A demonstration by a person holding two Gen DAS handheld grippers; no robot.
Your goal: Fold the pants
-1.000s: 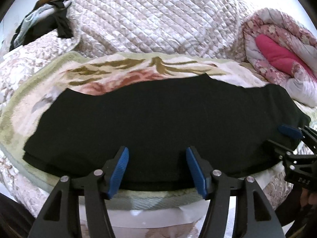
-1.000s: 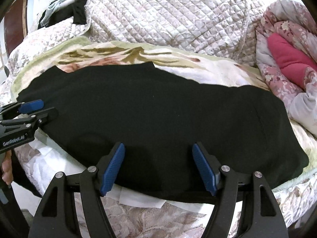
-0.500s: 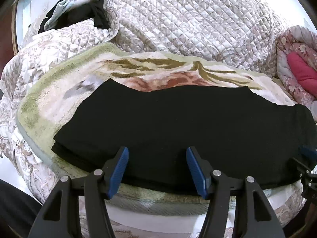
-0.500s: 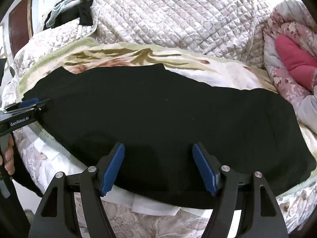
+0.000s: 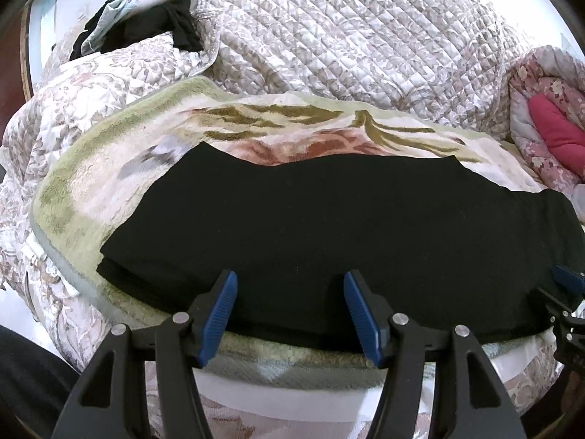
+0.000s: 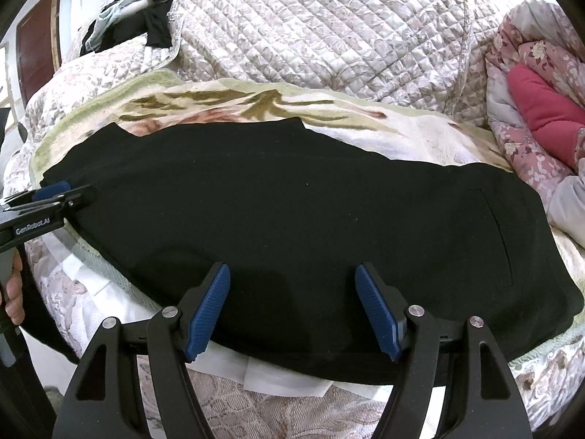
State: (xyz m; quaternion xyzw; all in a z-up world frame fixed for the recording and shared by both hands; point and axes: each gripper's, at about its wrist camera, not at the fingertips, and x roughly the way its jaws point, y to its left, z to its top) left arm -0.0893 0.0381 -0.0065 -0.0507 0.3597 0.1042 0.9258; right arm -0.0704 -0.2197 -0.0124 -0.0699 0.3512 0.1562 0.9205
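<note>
The black pants [image 5: 329, 234] lie spread flat and lengthwise on a flowered blanket [image 5: 109, 190], along its near edge, with the blanket showing beyond them. The left gripper [image 5: 289, 307] sits at the near edge of the pants, towards their left end, its blue fingers [image 5: 219, 311] spread wide with only flat cloth between them and nothing pinched. The right gripper [image 6: 292, 311] sits at the same near edge, further towards the right end of the pants, its fingers equally wide and holding nothing. Behind the pants, past the blanket, a quilted bedspread [image 5: 347, 36] is heaped up. To the right of the pants lies a rolled pink quilt [image 6: 541, 109].
</note>
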